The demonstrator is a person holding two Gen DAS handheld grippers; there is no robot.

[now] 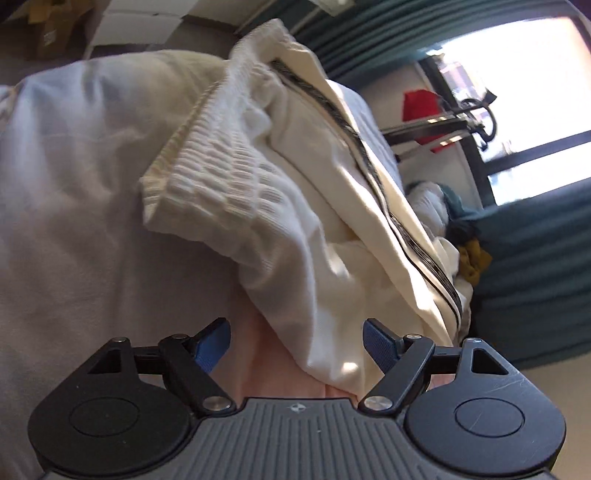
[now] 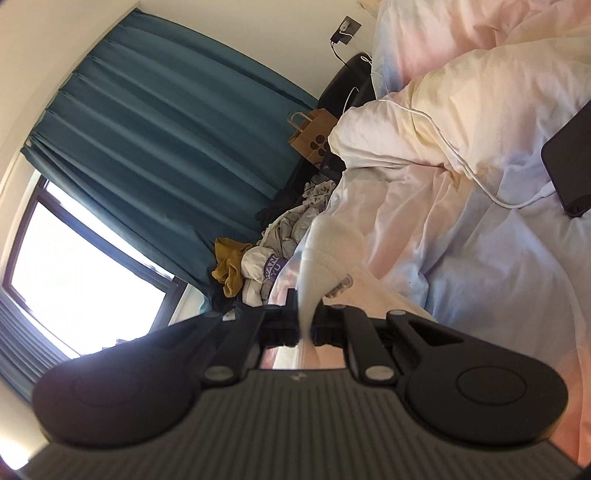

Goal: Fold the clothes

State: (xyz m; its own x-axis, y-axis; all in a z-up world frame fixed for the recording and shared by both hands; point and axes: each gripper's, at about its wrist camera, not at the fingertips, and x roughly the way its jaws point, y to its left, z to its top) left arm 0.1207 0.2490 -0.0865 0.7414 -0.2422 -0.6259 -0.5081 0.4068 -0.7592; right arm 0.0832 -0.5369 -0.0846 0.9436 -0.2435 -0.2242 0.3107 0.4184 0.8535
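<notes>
left wrist view: left gripper (image 1: 296, 345) spread wide, blue pads (image 1: 378, 347) well apart, nothing pinched between them, only pale bedsheet (image 1: 74, 221) showing through the gap. just ahead, lay a white ribbed garment (image 1: 236, 177) with its elastic hem toward the camera, bunched on top of a cream garment with a dark stripe (image 1: 369, 177), both resting on the bed. beyond the bed edge, a heap of clothes (image 1: 469, 254), mustard and white among them, against teal curtain (image 1: 535, 277). bright window (image 1: 517, 92) at upper right, a red item (image 1: 417, 107) near a dark frame by it. cardboard boxes (image 1: 48, 29) at upper left, contents impossible to tell.

right wrist view: right gripper (image 2: 304, 325) pinched tight on a white ribbed sock (image 2: 328, 254), cloth squeezed between the fingers and rising forward over the rumpled duvet (image 2: 461, 129). left of the bed, loose clothes pile (image 2: 266, 254) on the floor. brown paper bag (image 2: 312, 133) with handles standing by the curtain (image 2: 166, 147), contents hidden. dark phone (image 2: 572, 162) on the sheet at right, white cable (image 2: 461, 162) plugged into it and trailing across the duvet. wall socket (image 2: 349, 27) with a plug above.
</notes>
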